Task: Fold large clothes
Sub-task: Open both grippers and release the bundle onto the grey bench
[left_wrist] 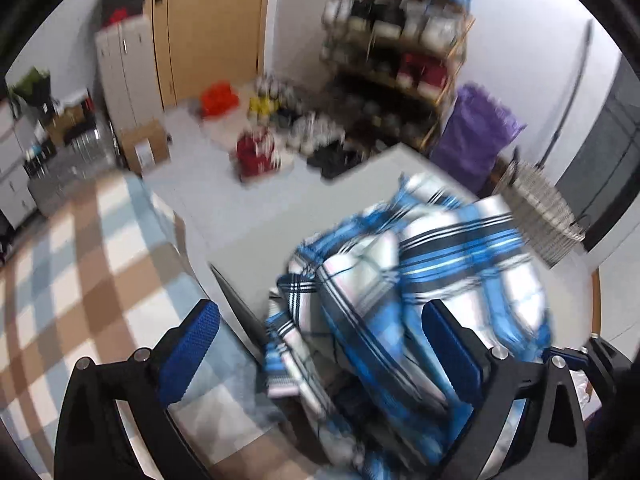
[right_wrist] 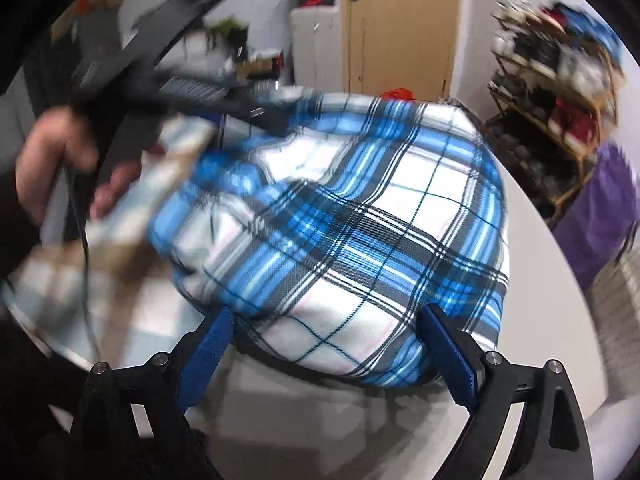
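The blue plaid garment (right_wrist: 344, 224) lies bunched in a rounded heap on the white desk (right_wrist: 540, 288), and each wrist view shows a different face of it. The right wrist view shows a broad, fairly smooth top panel, with the near edge of the heap sitting between the spread blue pads of the right gripper (right_wrist: 324, 344); its jaws stand open, and whether the pads touch the cloth cannot be told. Only this view shows the person's hand (right_wrist: 60, 164) at the left, wrapped round the black handle of the other tool, and a brown-and-white checked cloth (right_wrist: 120, 216) blurred beneath it.

The left wrist view shows the crumpled, folded side of the same garment (left_wrist: 404, 292), reaching toward the far corner of the desk (left_wrist: 288, 216). The left gripper (left_wrist: 320, 336) has its jaws wide open, one pad over the checked cloth (left_wrist: 80, 260) off the desk's left edge, the other against the heap. Only here appear the wire basket (left_wrist: 540, 216) by the desk's right edge and the floor clutter. Both views show the shoe rack (left_wrist: 400, 40) and wooden door (right_wrist: 400, 28)
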Tool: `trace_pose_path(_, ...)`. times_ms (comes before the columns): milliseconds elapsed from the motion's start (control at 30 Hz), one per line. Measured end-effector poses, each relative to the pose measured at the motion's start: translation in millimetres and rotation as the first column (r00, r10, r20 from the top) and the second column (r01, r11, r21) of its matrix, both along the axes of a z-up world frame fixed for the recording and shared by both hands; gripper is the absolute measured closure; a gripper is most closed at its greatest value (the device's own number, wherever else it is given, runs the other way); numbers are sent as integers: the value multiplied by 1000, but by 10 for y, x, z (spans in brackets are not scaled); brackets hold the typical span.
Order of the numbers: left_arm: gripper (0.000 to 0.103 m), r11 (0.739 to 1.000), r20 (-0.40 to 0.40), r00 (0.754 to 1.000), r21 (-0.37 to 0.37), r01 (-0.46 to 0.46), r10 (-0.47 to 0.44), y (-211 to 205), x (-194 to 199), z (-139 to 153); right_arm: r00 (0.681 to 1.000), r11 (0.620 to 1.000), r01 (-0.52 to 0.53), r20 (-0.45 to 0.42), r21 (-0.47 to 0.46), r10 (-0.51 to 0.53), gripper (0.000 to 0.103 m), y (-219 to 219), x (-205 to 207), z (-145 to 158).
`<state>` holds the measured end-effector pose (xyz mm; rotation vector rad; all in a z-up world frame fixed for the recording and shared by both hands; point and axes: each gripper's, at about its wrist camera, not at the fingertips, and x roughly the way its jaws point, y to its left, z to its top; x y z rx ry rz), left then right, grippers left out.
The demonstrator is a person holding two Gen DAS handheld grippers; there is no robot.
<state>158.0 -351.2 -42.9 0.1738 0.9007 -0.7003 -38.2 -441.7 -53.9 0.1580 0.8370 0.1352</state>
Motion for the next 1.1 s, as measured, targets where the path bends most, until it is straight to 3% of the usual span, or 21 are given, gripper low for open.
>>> trace_pose_path(100,4,999,48,999,-43,-7,9,317,-277,338,993,985,78,72,151,-90,6,-108,-214,296)
trace_pose_path(133,4,998,56,998,-57,-17,20,434,-359,411,988,980,108,91,166,-124,0,-111,-282,385)
trace_pose_path(200,4,996,103,994,-82,-36,44,717,-634,574,970,967,171,139,190,-199,0,-70,-462,544)
trace_pose_path(367,4,993,248,964,-100,-68,91,1094,-1282,751,920,938,296,210,179,-330,0,280,-870,800)
trace_pose_path(467,3,989,317,941,-120,-85,120,1275,-1539,731,899,931,350,244,103,-365,0,527,-958,913)
trace_pose_path(600,3,981,300,938,-141,-134,171,1463,-1652,588,879,912,409,278,-27,-386,0,845,-1067,944)
trace_pose_path(700,3,971,257,946,-185,-151,196,1546,-1676,452,869,903,430,281,-22,-407,0,947,-1155,874)
trace_pose_path(800,3,968,273,942,-210,-137,193,1504,-1733,372,859,896,442,306,-41,-410,0,1044,-1197,824)
trace_pose_path(967,3,971,291,940,-210,-118,177,1343,-1762,285,825,863,495,365,-98,-432,0,1114,-1277,775)
trace_pose_path(1100,3,973,295,939,-197,-122,177,1343,-1735,186,830,868,493,337,-69,-444,0,1079,-1283,707)
